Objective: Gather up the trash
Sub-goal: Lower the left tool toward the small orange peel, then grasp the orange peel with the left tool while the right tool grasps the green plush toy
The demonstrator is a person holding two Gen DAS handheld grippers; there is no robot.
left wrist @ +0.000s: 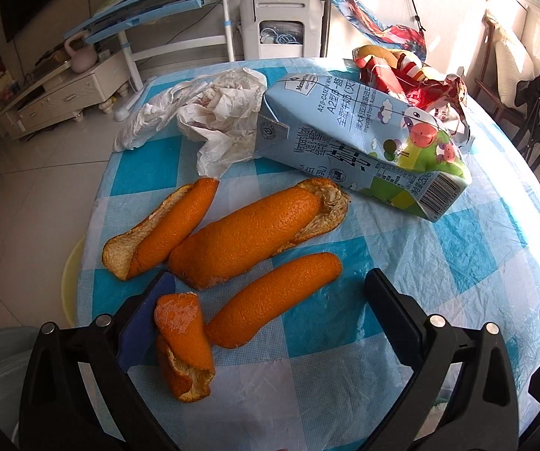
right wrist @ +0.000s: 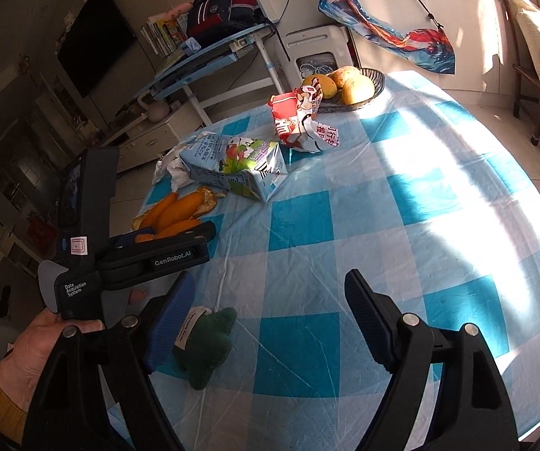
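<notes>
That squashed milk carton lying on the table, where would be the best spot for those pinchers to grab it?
Probably across the crumpled middle of the milk carton, coming down from above. It lies flat on its side on the checked tablecloth, and its dented walls there look narrow and soft enough to fit between the open left gripper. The stiff folded ends seem wider and likelier to slip.

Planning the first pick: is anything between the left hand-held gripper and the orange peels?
Nothing visible. The left hand-held gripper is open right over the orange peels; one curled peel lies beside its left finger. The milk carton lies beyond them.
</notes>
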